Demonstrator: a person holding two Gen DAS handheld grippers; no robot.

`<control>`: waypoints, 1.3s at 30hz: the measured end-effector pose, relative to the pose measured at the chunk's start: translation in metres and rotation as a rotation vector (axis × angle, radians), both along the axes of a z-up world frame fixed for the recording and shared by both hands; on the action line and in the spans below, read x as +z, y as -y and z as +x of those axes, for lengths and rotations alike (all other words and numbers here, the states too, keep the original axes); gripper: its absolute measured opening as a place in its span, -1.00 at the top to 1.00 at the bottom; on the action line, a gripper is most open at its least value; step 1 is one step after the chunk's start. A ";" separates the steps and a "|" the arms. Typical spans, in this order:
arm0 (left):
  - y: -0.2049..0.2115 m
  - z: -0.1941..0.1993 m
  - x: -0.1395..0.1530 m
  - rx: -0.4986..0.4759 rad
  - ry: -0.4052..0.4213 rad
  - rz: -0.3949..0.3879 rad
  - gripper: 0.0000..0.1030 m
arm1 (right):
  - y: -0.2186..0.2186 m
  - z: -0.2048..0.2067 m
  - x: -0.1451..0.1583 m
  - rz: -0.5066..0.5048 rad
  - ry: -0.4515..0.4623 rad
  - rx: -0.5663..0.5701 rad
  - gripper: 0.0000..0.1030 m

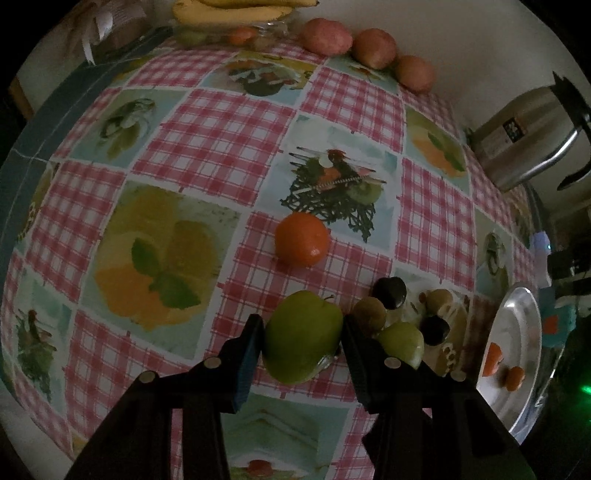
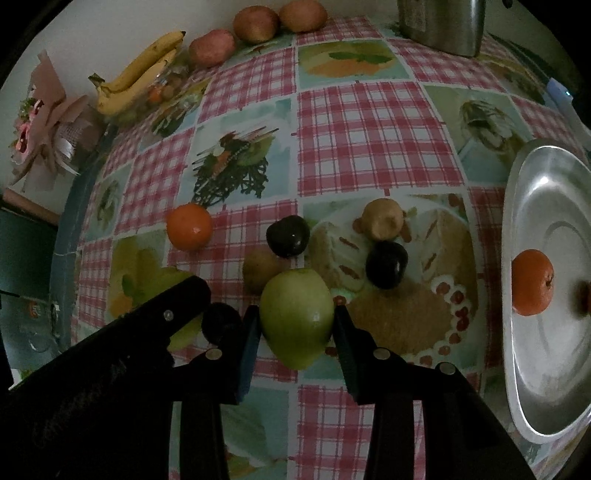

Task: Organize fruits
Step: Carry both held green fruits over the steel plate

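An apple (image 1: 301,338) sits between my left jaws, another apple (image 2: 295,317) between my right. Plums (image 2: 288,236) lie beyond them on the table (image 2: 369,140). The tray (image 2: 554,406) at right carries a mandarin (image 2: 532,282).

Tablecloth (image 2: 369,147): we see a smooth printed sheet with a faint sheen, covering the tabletop.
Tray (image 2: 546,406): we read it as polished metal, bright and mirror-like.
Pot (image 2: 443,26): brushed metal, duller than the tray.
Apple (image 2: 295,317): smooth, waxy green skin, lightly glossy.
Plums (image 2: 288,236): dark, glossy skin catching a highlight.
Orange (image 2: 189,226): finely pebbled peel, soft shine.
Kiwis (image 2: 382,219): matt, rough brown skin.
Gripper (image 2: 295,325): we see matt black plastic, with small shiny metal screws.
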State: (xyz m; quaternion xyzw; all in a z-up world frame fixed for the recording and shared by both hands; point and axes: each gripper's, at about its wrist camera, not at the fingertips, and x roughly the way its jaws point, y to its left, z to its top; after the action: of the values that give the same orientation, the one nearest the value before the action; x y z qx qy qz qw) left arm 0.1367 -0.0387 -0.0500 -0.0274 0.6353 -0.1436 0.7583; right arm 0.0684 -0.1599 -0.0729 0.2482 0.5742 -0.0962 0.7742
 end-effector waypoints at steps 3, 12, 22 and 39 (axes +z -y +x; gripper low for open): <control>-0.006 0.002 0.003 0.015 0.000 -0.010 0.09 | 0.001 -0.001 0.006 0.015 0.020 -0.009 0.20; -0.023 0.004 0.019 0.058 0.013 -0.051 0.09 | 0.007 -0.009 0.029 -0.012 0.056 -0.039 0.20; -0.013 0.003 0.030 0.050 0.023 -0.070 0.09 | 0.046 -0.029 0.047 -0.052 0.055 -0.161 0.21; 0.066 -0.043 0.047 -0.136 0.045 -0.088 0.09 | 0.153 -0.105 0.063 -0.139 0.039 -0.479 0.20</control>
State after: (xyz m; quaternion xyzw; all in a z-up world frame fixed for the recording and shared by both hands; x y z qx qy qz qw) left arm 0.0932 -0.1043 -0.0031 -0.0142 0.6117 -0.2229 0.7589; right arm -0.0366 -0.3128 -0.0098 0.3253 0.4758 -0.3113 0.7555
